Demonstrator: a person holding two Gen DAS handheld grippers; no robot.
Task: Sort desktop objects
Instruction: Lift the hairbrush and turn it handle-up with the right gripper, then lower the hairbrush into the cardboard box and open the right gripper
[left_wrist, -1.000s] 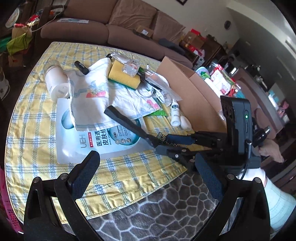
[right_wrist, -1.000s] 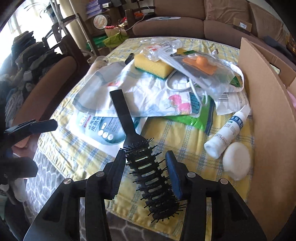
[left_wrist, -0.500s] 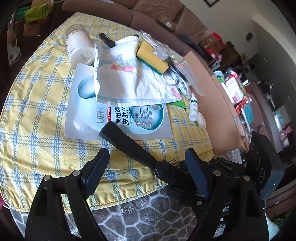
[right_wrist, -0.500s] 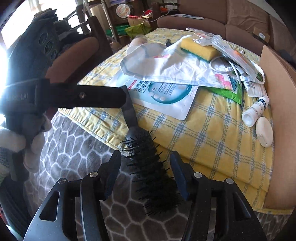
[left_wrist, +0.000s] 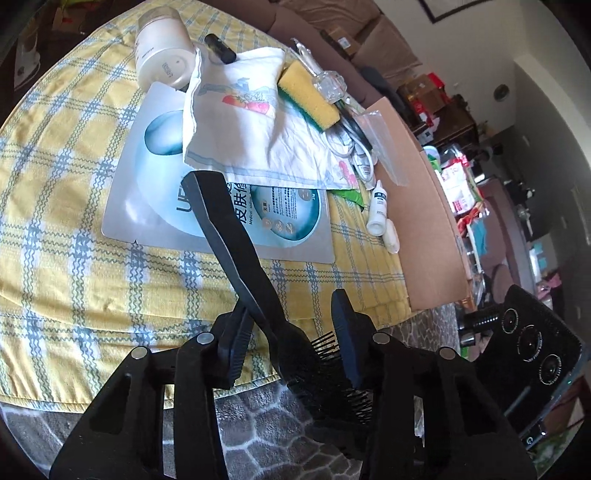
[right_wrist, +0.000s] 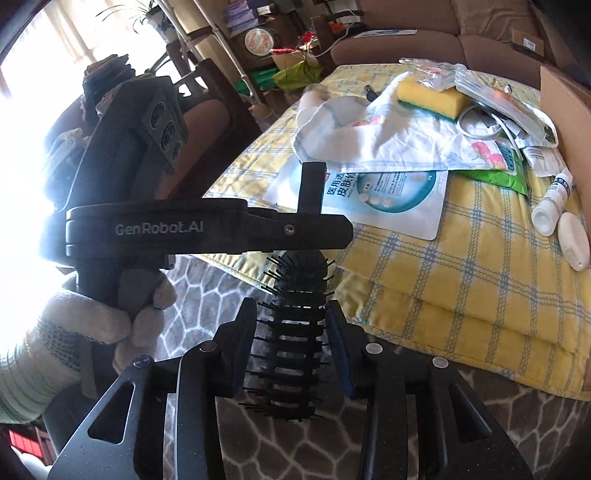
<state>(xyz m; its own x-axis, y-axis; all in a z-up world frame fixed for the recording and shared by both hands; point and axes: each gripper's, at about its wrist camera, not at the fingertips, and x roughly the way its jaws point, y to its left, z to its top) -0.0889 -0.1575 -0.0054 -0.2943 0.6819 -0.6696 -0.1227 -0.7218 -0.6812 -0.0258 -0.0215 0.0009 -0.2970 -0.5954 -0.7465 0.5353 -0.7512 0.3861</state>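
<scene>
My left hand-held gripper, wide a second ago, now closing around hairbrush handle; right hand-held gripper closing, pads clamping bristle head. Handover underway, off bench.

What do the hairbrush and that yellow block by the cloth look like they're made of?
Hairbrush: apparently hard plastic, matte black, with a slotted body and thin stiff bristles. Yellow block: a foam sponge, porous-looking, with a green scouring layer showing underneath.
</scene>
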